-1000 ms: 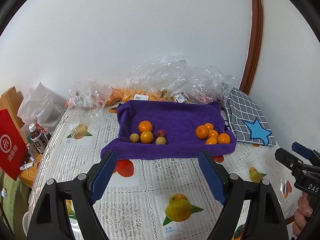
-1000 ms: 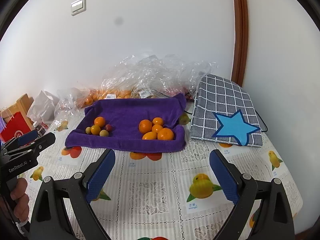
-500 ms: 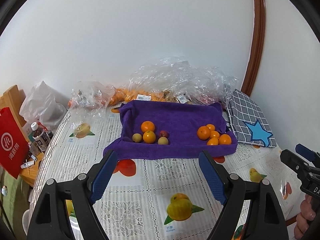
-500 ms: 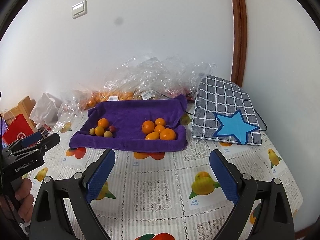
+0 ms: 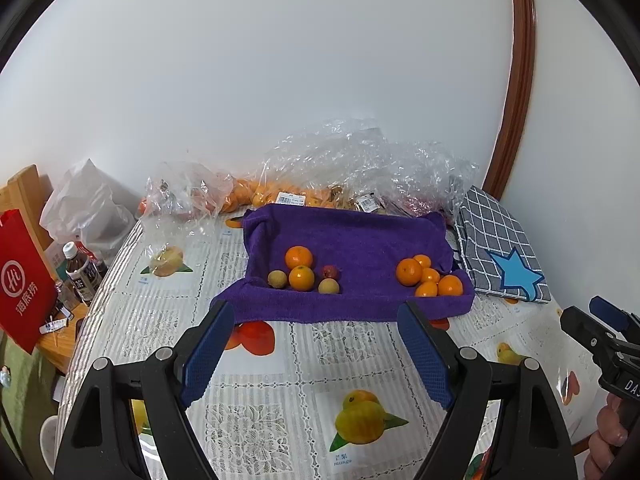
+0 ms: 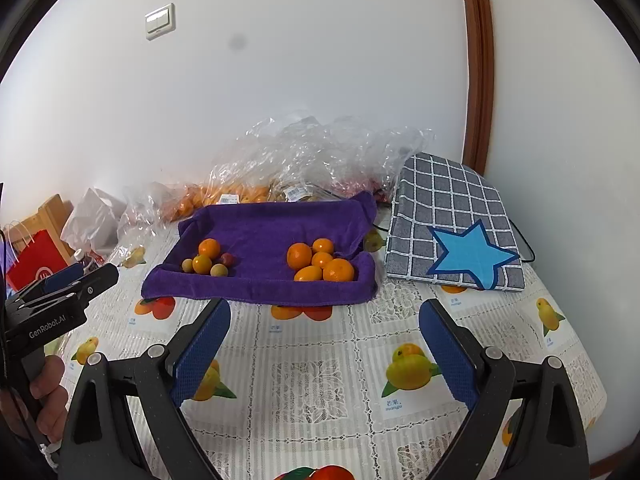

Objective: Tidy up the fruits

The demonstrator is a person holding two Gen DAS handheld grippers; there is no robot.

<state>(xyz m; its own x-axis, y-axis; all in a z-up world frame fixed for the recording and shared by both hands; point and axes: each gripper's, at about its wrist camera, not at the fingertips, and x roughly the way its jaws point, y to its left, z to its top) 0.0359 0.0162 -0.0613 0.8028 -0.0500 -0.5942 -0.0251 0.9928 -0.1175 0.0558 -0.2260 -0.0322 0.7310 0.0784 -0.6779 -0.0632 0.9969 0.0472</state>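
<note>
Purple terry lines the towel-covered tray (image 5: 352, 236) in the left wrist view, holding two groups of fruit: on its left two oranges (image 5: 299, 258), two yellowish-brown small fruits (image 5: 277, 279) and one red one (image 5: 330, 271); on its right five oranges (image 5: 409, 271). The left gripper (image 5: 314, 354) hangs over the tablecloth (image 5: 256, 432) with its jaws wide and nothing between them. "Mango" is printed under a fruit picture; a red bag (image 5: 22, 284) carries white Chinese characters. In the right wrist view, the right gripper (image 6: 324, 354) is likewise spread wide and empty, short of the tray (image 6: 272, 220). The left gripper's side (image 6: 60, 300) reads "GenRobot.AI". One checked cloth (image 6: 452, 208) bears one blue star.
</note>
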